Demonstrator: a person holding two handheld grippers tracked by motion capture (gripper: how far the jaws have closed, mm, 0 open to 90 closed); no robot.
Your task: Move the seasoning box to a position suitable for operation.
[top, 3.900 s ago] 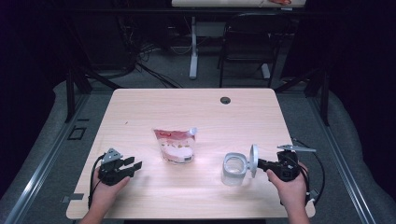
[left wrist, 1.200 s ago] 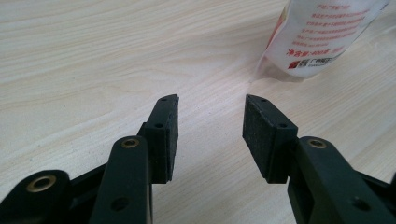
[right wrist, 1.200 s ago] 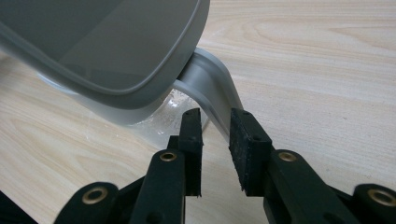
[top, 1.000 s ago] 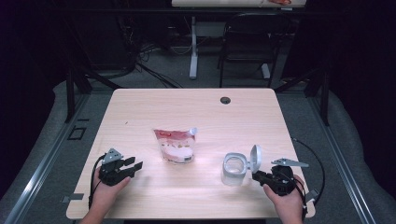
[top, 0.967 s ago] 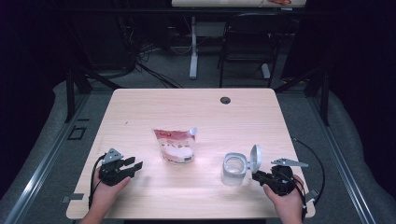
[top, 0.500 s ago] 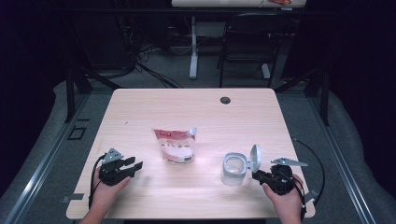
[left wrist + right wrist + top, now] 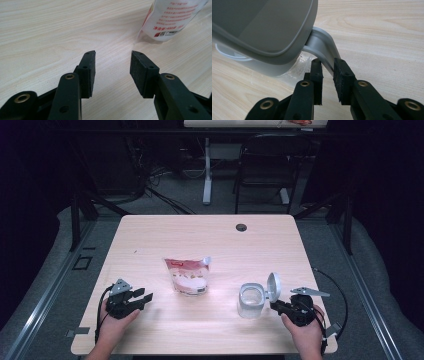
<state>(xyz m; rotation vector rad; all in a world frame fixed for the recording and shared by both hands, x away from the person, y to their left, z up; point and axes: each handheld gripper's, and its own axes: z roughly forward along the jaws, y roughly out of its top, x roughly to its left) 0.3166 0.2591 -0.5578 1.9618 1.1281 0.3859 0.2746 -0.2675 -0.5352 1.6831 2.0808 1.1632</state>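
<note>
Two grippers rest near the desk's (image 7: pixel 150 240) front edge: left gripper (image 7: pixel 142 298) apart, right gripper (image 7: pixel 274 305) beside the upright clear container (image 7: pixel 250 301), lid (image 7: pixel 273 285) raised. Left gripper view: pouch (image 7: pixel 172 20) ahead. Right gripper view: jaws clamped on the lid's hinge arm (image 7: pixel 324 51).

pouch (image 7: pixel 172 18): top and right side cut off by the frame edge; small print too blurred to read
lid (image 7: pixel 262 27): cut off at top and left
container (image 7: pixel 242 58): mostly hidden behind lid
</note>
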